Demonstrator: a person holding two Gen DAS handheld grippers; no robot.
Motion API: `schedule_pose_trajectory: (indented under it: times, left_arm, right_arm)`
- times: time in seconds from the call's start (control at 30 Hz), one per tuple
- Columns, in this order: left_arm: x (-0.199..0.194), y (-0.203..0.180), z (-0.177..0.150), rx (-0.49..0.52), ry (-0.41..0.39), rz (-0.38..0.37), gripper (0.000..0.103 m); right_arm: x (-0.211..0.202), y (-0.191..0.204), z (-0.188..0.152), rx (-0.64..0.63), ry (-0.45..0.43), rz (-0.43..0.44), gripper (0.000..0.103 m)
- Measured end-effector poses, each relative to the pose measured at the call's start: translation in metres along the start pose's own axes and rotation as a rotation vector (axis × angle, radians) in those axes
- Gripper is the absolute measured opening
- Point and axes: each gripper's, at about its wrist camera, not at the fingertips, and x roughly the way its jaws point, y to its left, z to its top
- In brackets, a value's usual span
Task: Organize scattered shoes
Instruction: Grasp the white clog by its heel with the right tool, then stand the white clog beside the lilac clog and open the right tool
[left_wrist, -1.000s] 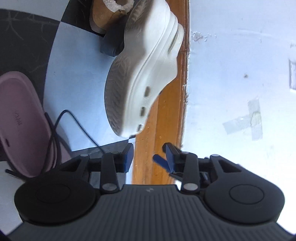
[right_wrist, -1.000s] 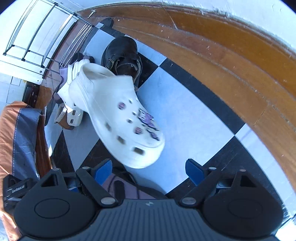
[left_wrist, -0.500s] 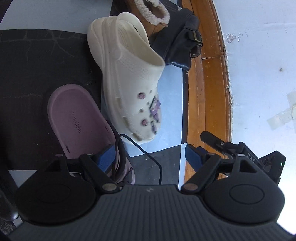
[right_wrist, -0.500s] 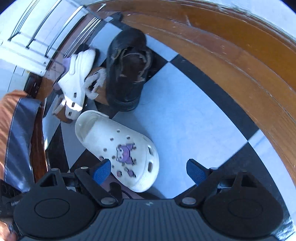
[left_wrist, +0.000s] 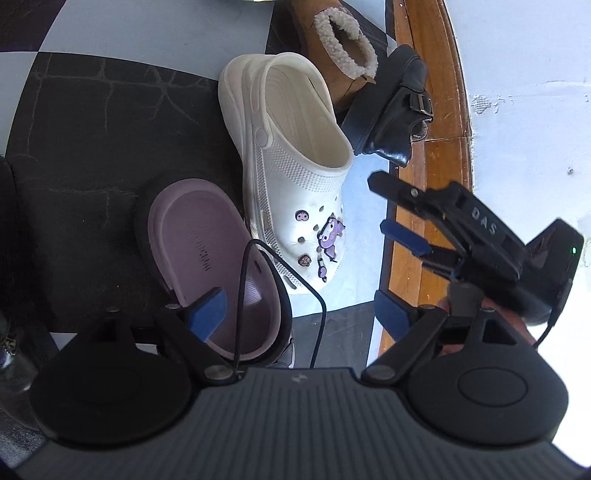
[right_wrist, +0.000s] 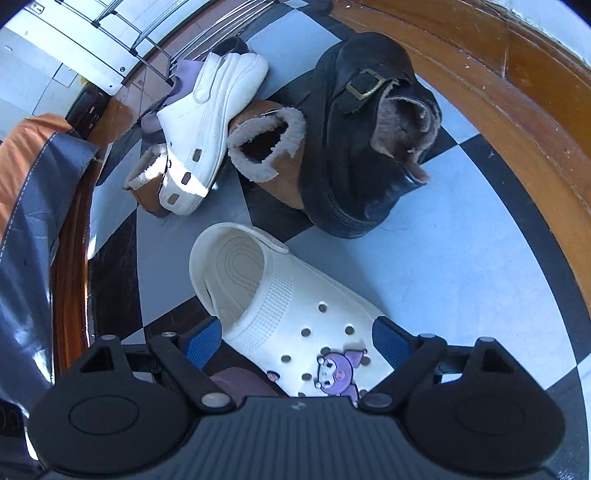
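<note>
A white clog with purple charms (left_wrist: 291, 192) lies upright on the checkered floor beside a purple slipper (left_wrist: 207, 258). My left gripper (left_wrist: 299, 312) hovers over the slipper's toe. Its jaws are opening and its pads press on nothing. My right gripper (left_wrist: 391, 210) shows at the right, over the skirting. In the right wrist view the white clog (right_wrist: 280, 306) has its toe below and between the wide pads of the right gripper (right_wrist: 297, 343), which is open. A second white clog (right_wrist: 207, 122) leans on the far pile.
A black buckle shoe (right_wrist: 369, 140) and brown fleece-lined slippers (right_wrist: 273, 147) crowd just beyond the clog. A wooden skirting (right_wrist: 535, 110) curves along the right, with a metal rack (right_wrist: 110, 33) at the far left. A black cable (left_wrist: 280, 273) crosses the purple slipper.
The white clog was tilted up close to the left gripper and now lies on the floor. The left jaws have widened. The right gripper has swung in over the clog.
</note>
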Motion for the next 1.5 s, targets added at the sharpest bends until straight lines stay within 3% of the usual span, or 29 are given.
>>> schedule_pose_trajectory:
  times: [0.17, 0.3, 0.47, 0.5, 0.53, 0.6, 0.67, 0.7, 0.77, 0.87, 1.07, 1.17, 1.27, 1.33, 1.37, 1.4, 1.47, 1.5]
  left_arm:
    - [-0.002, -0.008, -0.005, 0.045, -0.028, 0.03, 0.089]
    - [-0.009, -0.001, -0.005, 0.055, -0.054, 0.069, 0.09]
    - [-0.01, 0.014, -0.005, 0.018, -0.084, 0.126, 0.09]
    - [-0.008, 0.016, -0.005, 0.009, -0.077, 0.131, 0.09]
    - [-0.006, 0.018, -0.005, 0.0, -0.07, 0.137, 0.09]
    - [-0.005, 0.021, -0.004, -0.025, -0.059, 0.107, 0.09]
    - [-0.009, 0.021, -0.005, -0.026, -0.064, 0.09, 0.09]
    - [-0.01, 0.021, -0.006, -0.022, -0.067, 0.093, 0.09]
    - [-0.012, 0.021, -0.007, -0.009, -0.069, 0.103, 0.09]
    - [-0.012, 0.024, -0.009, -0.007, -0.059, 0.106, 0.09]
    - [-0.005, 0.018, -0.014, -0.001, -0.03, 0.084, 0.09]
    - [0.003, 0.007, -0.019, 0.013, -0.029, 0.106, 0.09]
    - [0.015, -0.004, -0.022, 0.036, 0.016, 0.072, 0.09]
    - [0.021, -0.014, -0.026, 0.071, 0.033, 0.067, 0.09]
    - [0.024, -0.02, -0.029, 0.093, 0.037, 0.074, 0.09]
    - [0.024, -0.022, -0.03, 0.1, 0.038, 0.079, 0.09]
    - [0.025, -0.03, -0.034, 0.13, 0.033, 0.101, 0.09]
    - [0.025, -0.032, -0.035, 0.141, 0.029, 0.108, 0.09]
  right_arm:
    - [0.01, 0.015, 0.01, -0.037, 0.015, -0.028, 0.09]
    - [0.027, 0.02, 0.02, -0.06, 0.086, -0.066, 0.09]
    - [0.06, 0.04, 0.024, -0.255, 0.174, -0.142, 0.09]
    - [0.067, 0.038, 0.025, -0.236, 0.192, -0.147, 0.078]
    - [0.077, 0.035, 0.028, -0.209, 0.206, -0.168, 0.074]
    - [0.085, 0.036, 0.029, -0.259, 0.171, -0.196, 0.053]
    - [0.084, 0.034, 0.03, -0.25, 0.145, -0.201, 0.044]
    - [0.078, 0.033, 0.028, -0.258, 0.122, -0.21, 0.033]
    - [0.064, 0.031, 0.027, -0.268, 0.073, -0.226, 0.02]
    - [0.032, 0.001, 0.026, -0.17, 0.039, -0.195, 0.018]
    - [-0.042, -0.079, -0.013, 0.015, -0.016, -0.164, 0.01]
    - [-0.073, -0.1, -0.02, -0.033, -0.006, -0.274, 0.01]
    - [-0.082, -0.112, -0.023, -0.12, 0.011, -0.418, 0.015]
    - [-0.077, -0.129, -0.022, -0.097, 0.05, -0.391, 0.025]
    - [-0.075, -0.138, -0.024, -0.07, 0.055, -0.389, 0.047]
    - [-0.078, -0.139, -0.03, -0.065, 0.03, -0.436, 0.058]
    - [-0.086, -0.14, -0.044, -0.061, -0.024, -0.509, 0.057]
    - [-0.095, -0.136, -0.055, -0.076, -0.058, -0.501, 0.059]
